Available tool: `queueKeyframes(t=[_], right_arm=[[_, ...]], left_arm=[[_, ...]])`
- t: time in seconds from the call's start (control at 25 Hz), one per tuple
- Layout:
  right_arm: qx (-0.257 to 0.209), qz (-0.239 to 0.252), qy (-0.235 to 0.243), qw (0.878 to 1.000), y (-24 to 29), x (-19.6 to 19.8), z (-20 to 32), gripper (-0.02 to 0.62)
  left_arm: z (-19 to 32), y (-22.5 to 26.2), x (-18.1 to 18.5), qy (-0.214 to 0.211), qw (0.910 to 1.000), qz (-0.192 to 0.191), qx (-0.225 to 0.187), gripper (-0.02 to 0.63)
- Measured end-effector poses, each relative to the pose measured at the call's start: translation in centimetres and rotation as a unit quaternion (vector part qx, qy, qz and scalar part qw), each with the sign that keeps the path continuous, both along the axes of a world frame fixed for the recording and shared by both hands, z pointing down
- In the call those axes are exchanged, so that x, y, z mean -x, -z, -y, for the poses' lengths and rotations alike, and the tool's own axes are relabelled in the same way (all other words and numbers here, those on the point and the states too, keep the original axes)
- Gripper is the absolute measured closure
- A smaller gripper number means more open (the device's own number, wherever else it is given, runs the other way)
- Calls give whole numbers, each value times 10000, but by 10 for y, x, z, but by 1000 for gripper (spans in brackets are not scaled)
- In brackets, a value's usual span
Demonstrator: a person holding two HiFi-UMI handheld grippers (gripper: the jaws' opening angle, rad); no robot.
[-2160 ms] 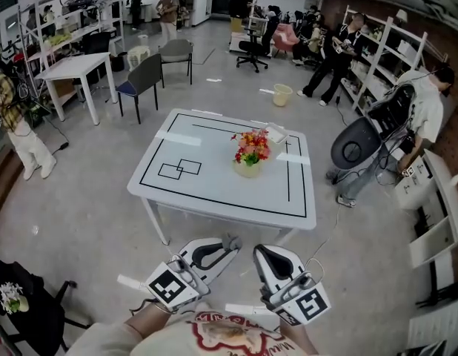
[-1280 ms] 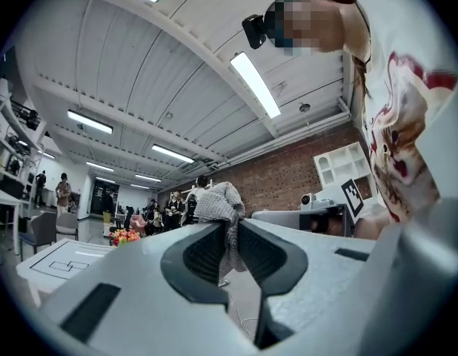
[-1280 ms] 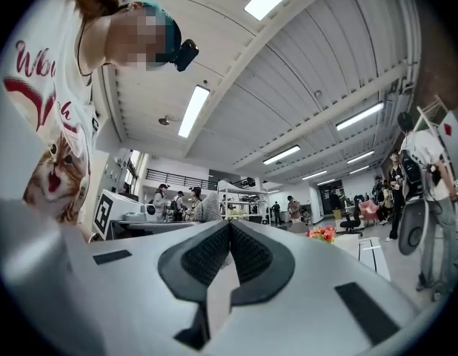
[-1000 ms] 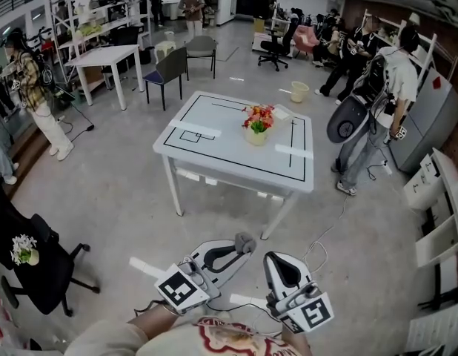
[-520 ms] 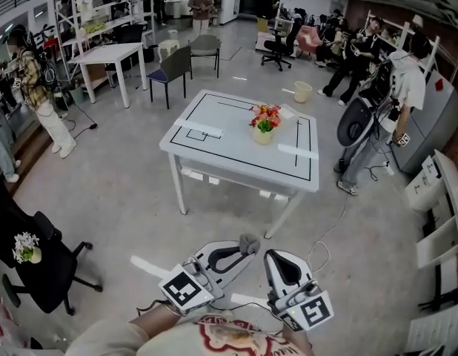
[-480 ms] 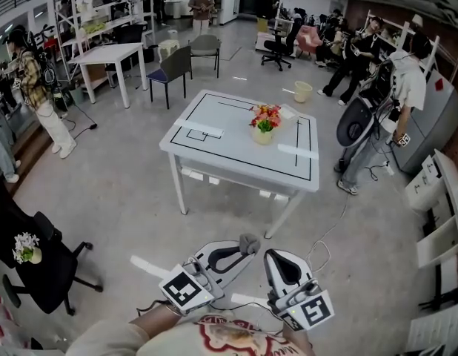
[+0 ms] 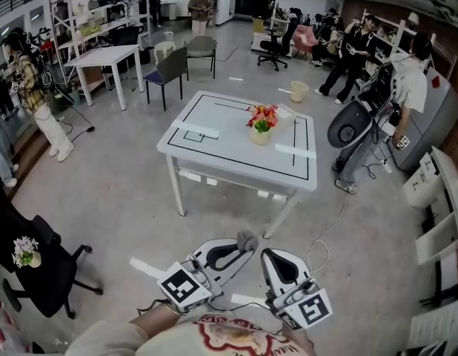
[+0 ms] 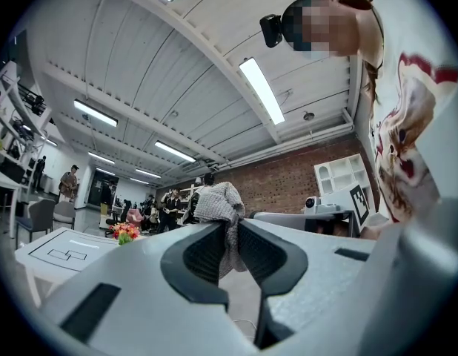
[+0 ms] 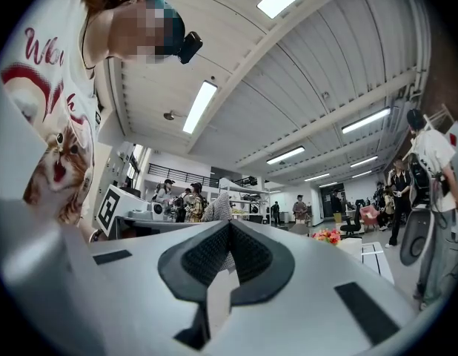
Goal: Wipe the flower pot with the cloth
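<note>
Well away from the work, the head view has both tools low in the frame, close to the person's body and over bare floor (image 7: pixel 118 199). The left hand-held gripper (image 7: pixel 242 245) pinches a small grey cloth (image 7: pixel 248 239) at its tips. The right hand-held gripper (image 7: pixel 270 253) lies just beside it, jaws pressed together. The flower pot (image 7: pixel 259 135), pale and filled with red and orange flowers (image 7: pixel 262 116), stands upright on the white desk (image 7: pixel 214 154), toward its far right part, inside the black line marked on the top. Desk and pot are well apart from both tools.

Next, the left gripper view looks along its own jaws: they are clamped on the cloth (image 8: pixel 218 212), which bunches up above the tips and hangs down between the dark pads. Off to the left, small and distant, the flowers (image 8: pixel 125 232) show on the desk (image 8: pixel 58 252).

Lastly, the right gripper view shows its jaws meeting at the tips with nothing gripped between them. The cloth (image 9: pixel 216 208) pokes up behind them, off to the left. The flowers (image 9: pixel 327 236) appear far off at the right, on the desk (image 9: pixel 371 256).
</note>
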State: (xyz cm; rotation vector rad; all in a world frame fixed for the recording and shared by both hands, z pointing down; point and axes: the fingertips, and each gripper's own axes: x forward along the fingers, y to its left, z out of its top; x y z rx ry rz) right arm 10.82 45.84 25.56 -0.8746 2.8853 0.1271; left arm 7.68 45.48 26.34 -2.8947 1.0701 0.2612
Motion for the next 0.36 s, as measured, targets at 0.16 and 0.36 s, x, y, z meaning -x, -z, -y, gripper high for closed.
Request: queueKeyframes(t=[0.16, 0.36], right_arm=[[-22, -18, 4, 10000, 0, 1, 0, 595], [-28, -92, -32, 9999, 0, 3, 1, 595]], left_arm=[[0, -1, -4, -60, 10000, 46, 4, 563], [0, -6, -4, -117, 9997, 83, 183, 563]])
